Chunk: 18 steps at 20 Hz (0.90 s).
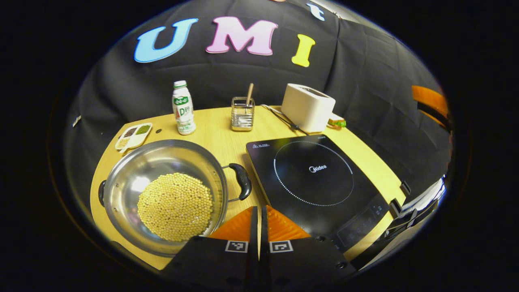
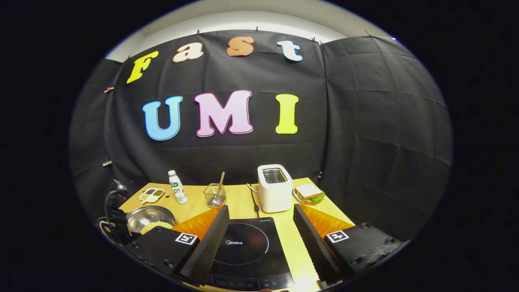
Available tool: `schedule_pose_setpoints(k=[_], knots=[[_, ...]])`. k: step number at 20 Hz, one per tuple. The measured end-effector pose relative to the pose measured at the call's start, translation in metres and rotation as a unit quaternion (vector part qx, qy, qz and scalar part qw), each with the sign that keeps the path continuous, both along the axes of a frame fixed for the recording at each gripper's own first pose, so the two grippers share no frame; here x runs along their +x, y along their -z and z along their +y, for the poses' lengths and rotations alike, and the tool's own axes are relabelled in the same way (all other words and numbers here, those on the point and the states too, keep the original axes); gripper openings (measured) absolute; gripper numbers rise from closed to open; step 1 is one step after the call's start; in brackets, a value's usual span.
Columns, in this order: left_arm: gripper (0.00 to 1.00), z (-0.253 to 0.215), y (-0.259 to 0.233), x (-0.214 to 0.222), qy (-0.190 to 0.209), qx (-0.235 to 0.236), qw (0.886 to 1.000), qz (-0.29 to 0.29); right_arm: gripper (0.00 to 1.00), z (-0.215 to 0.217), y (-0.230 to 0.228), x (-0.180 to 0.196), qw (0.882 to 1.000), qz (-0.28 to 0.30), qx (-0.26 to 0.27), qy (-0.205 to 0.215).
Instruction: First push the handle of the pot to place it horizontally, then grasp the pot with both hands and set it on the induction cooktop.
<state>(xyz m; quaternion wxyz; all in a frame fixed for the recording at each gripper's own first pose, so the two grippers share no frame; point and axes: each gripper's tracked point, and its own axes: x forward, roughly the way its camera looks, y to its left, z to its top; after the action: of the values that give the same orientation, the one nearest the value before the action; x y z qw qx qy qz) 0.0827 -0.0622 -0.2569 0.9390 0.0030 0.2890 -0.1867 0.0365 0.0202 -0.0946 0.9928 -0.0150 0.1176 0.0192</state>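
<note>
Black cloth wall [image 2: 365, 121] behind wooden table [image 1: 215, 121], pale ceiling [image 2: 251, 20] above.

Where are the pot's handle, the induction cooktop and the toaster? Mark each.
pot's handle [image 1: 242, 181], left gripper view, middle of the grip.
induction cooktop [image 1: 314, 172], left gripper view, ring centre.
toaster [image 2: 275, 194], right gripper view, front face.

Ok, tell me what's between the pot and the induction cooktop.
In the left gripper view, just the pot's black side handle and bare table separate it from the induction cooktop.
</note>
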Motion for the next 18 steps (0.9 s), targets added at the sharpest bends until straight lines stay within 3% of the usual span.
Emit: schedule_pose_setpoints(k=[7, 12, 15, 16, 18], knots=[[0.08, 0.095, -0.052, -0.022, -0.108, -0.04, 0.992, -0.058, 0.99, 0.058, 0.026, -0.001, 0.998, 0.043, -0.009, -0.054], [0.11, 0.173, -0.081, -0.019, -0.166, -0.039, 0.981, -0.096, 0.99, 0.115, 0.026, 0.017, 0.995, 0.054, 0.01, -0.078], [0.27, 0.213, -0.094, -0.01, -0.187, -0.041, 0.975, -0.114, 0.99, 0.146, 0.026, 0.026, 0.994, 0.06, 0.012, -0.093], [0.27, 0.225, -0.099, -0.008, -0.194, -0.05, 0.973, -0.117, 0.99, 0.155, 0.028, 0.029, 0.993, 0.063, 0.006, -0.1], [0.41, 0.25, -0.101, 0.001, -0.204, -0.052, 0.969, -0.126, 0.99, 0.17, 0.036, 0.034, 0.991, 0.073, 0.002, -0.112]])
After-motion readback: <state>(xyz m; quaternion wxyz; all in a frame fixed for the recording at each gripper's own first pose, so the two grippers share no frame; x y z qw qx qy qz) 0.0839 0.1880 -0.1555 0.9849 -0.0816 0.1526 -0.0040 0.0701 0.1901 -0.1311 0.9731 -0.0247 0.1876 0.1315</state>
